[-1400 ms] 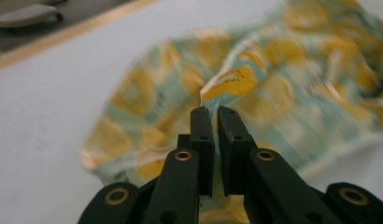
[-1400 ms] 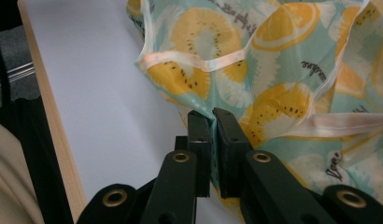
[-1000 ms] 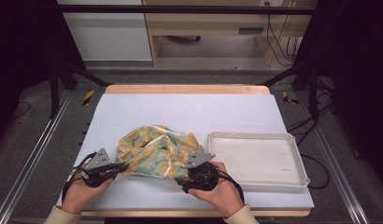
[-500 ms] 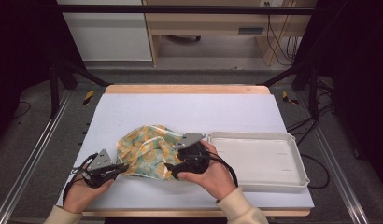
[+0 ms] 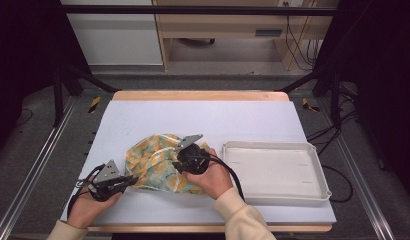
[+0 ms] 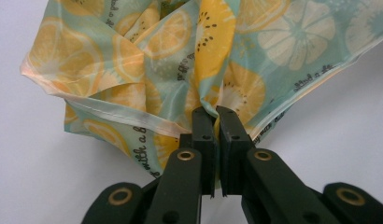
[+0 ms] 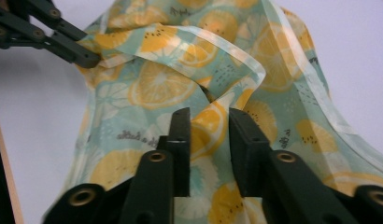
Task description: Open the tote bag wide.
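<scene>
A thin cloth printed with orange and lemon slices on pale green lies crumpled on the white table, left of centre near the front. My left gripper is at the cloth's left edge and is shut on a pinch of its hem. My right gripper rests on top of the cloth's right half. In the right gripper view its jaws stand apart, with a raised fold of the cloth between them. The left gripper's fingers show at the upper left of that view, on the cloth's far edge.
A white rectangular tray sits to the right of the cloth, close to my right hand. The table's wooden back edge runs across behind. Metal frame rails flank the table on both sides.
My right gripper has moved left from the cloth's right edge onto the middle of the cloth, and the cloth has bunched narrower. The left gripper has held still.
</scene>
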Available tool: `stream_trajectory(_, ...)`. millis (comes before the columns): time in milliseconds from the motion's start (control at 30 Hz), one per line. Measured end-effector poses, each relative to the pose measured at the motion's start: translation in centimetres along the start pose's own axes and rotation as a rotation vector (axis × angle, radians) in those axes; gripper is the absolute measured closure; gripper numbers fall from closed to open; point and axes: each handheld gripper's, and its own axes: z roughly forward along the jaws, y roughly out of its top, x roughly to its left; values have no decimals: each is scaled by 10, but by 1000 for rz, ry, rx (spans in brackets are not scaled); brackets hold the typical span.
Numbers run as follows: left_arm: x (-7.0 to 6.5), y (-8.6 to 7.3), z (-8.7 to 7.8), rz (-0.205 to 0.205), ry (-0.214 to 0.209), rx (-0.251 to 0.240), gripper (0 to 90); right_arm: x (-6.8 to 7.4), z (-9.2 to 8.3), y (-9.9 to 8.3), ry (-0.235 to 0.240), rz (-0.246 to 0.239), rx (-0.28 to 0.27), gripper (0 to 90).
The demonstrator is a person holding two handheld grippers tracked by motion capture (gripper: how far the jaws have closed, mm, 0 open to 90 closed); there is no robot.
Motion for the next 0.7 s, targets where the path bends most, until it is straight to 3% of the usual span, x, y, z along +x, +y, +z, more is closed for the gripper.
stream_trajectory(33, 0, 0, 0, 2, 2, 1, 868, 6, -9, -4, 6, -31, -35, 806)
stream_trajectory(133, -1, 0, 2, 3, 13, 5, 867, 18, -23, -14, 31, -75, -88, 839)
stream_trajectory(233, -1, 0, 2, 8, 29, 11, 867, 26, -31, -25, 63, -106, -96, 851)
stream_trajectory(333, 0, 0, 1, -4, 63, -1, 867, 40, -39, -52, 107, -145, -59, 876)
stream_trajectory(433, 1, 0, 0, -11, 83, -6, 866, 44, -38, -63, 111, -155, -25, 883)
stream_trajectory(533, 3, -1, -2, -18, 109, -4, 870, 46, -33, -81, 98, -154, 34, 890)
stream_trajectory(700, 6, -4, -6, -33, 119, -11, 883, 39, -33, -92, 50, -130, 70, 893)
